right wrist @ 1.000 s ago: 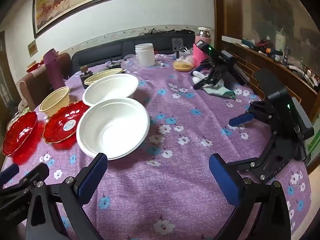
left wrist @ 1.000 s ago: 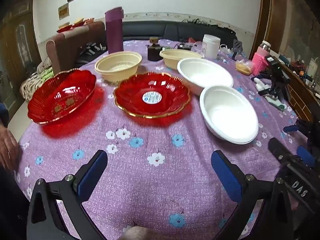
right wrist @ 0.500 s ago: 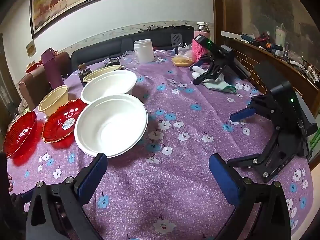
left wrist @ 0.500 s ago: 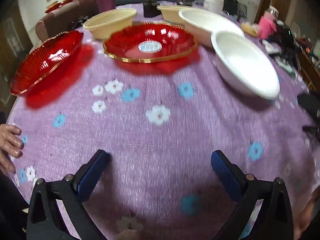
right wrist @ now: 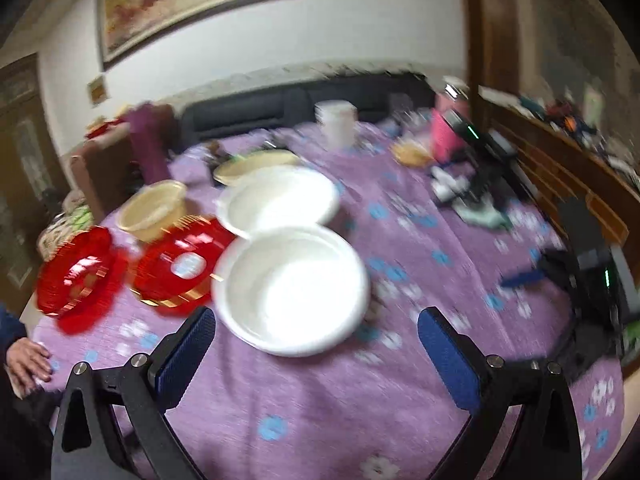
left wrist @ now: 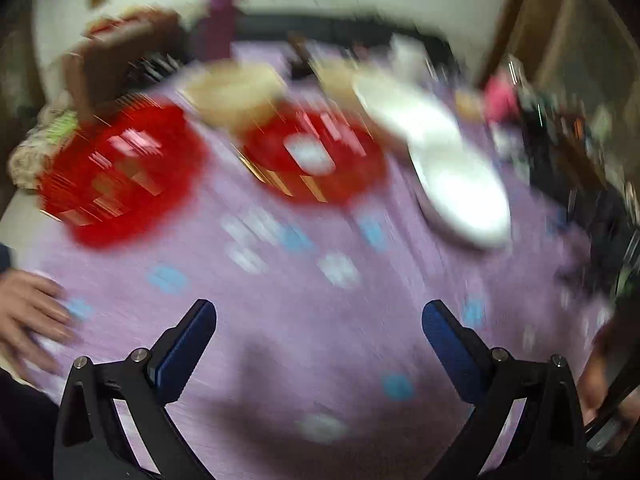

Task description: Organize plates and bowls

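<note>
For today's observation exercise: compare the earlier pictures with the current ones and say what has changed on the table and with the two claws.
Both cameras are now blurred, so both claws are moving. The right claw has come closer to the near white bowl. The left claw has tilted back up after dipping toward the tablecloth. Both stay open and empty. The red plates and bowls have not moved.

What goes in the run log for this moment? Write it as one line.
left gripper: open, empty | right gripper: open, empty, facing near white bowl | red plates: unstacked on table | views blurred
</note>
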Action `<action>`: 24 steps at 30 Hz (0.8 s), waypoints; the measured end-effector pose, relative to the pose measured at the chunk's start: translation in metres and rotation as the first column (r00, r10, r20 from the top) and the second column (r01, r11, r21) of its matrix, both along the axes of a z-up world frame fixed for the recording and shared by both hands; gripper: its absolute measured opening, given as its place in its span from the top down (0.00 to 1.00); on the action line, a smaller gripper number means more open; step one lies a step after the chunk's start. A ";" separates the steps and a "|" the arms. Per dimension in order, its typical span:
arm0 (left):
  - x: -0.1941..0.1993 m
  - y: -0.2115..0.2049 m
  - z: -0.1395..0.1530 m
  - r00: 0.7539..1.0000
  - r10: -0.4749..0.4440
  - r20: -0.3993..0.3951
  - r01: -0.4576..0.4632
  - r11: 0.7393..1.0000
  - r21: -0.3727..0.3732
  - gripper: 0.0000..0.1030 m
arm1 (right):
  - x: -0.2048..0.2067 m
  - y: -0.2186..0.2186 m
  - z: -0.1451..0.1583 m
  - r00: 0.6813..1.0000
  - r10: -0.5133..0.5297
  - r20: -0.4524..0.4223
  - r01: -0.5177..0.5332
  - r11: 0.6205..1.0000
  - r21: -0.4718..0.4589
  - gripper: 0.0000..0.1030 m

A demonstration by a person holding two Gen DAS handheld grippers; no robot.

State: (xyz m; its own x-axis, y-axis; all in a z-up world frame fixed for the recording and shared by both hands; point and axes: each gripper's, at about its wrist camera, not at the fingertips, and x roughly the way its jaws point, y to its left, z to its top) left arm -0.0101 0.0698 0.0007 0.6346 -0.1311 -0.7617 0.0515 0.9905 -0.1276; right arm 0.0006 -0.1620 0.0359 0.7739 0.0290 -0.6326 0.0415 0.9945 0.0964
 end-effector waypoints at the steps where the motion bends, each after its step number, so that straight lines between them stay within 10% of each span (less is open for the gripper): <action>1: 0.001 0.018 0.016 0.998 0.046 0.040 -0.046 0.999 0.006 0.00 | 0.003 0.010 0.009 0.999 0.036 0.024 -0.036 0.999 0.005 0.00; 7: 0.043 0.129 0.078 0.934 0.313 0.170 -0.332 0.938 0.096 0.00 | 0.065 0.093 0.032 0.936 0.350 -0.033 -0.339 0.924 0.180 0.00; 13: 0.087 0.216 0.052 0.886 0.463 0.031 -0.462 0.886 -0.029 0.00 | 0.145 0.194 0.006 0.821 0.548 -0.163 -0.470 0.809 0.352 0.01; 24: 0.135 0.258 -0.012 0.863 0.476 -0.170 -0.495 0.863 -0.096 0.16 | 0.210 0.276 -0.052 0.775 0.533 -0.341 -0.457 0.844 0.280 0.17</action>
State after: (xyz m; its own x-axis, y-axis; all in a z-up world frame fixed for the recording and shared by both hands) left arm 0.1247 0.3283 -0.0109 0.5350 0.0617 -0.8426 -0.4591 0.8585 -0.2286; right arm 0.2110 0.1140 -0.0164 0.3102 0.4755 -0.8232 -0.3805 0.8557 0.3508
